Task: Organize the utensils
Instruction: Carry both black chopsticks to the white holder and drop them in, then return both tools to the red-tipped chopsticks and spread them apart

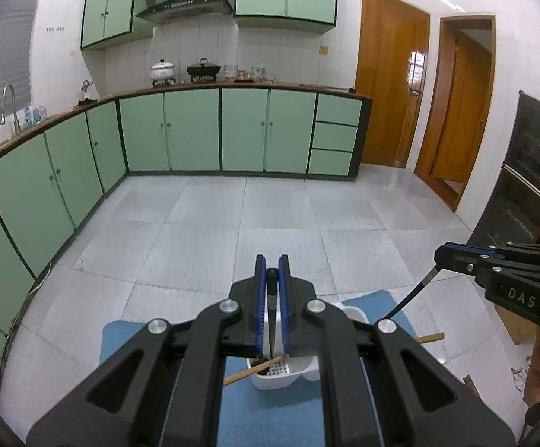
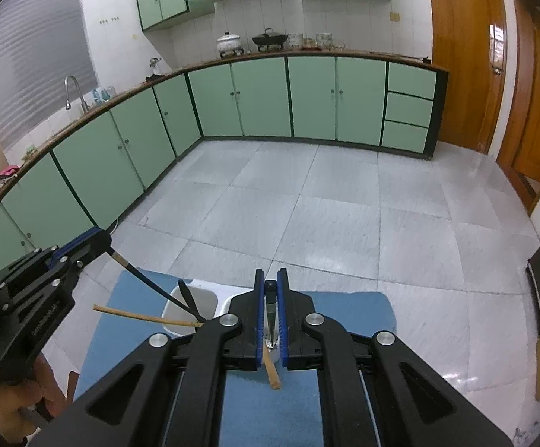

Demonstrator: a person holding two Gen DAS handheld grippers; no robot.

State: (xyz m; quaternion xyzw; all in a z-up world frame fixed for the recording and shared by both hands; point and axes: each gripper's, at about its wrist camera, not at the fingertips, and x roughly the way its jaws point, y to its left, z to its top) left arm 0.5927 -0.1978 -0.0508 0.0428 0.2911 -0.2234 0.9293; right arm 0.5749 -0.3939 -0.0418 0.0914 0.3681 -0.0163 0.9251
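A white utensil holder [image 1: 288, 374] [image 2: 191, 307] with compartments stands on a blue mat [image 1: 270, 409] [image 2: 270, 402]. My left gripper [image 1: 272, 260] [image 2: 97, 238] is shut on a black-handled utensil [image 1: 271, 309] [image 2: 151, 285] whose lower end reaches down into the holder. My right gripper [image 2: 271, 279] [image 1: 439, 257] is shut on another black-handled utensil [image 2: 271, 313] [image 1: 409, 298], also slanting down toward the holder. A wooden chopstick [image 1: 249, 370] [image 2: 147, 314] leans across the holder, and a second wooden stick [image 2: 272, 370] lies by it.
The mat lies on a low surface above a grey tiled floor [image 1: 270, 223]. Green cabinets [image 1: 195, 130] with a sink tap [image 1: 9, 106] run along the left and back. Wooden doors [image 1: 389, 93] stand at right, with a dark appliance [image 1: 530, 178] beside them.
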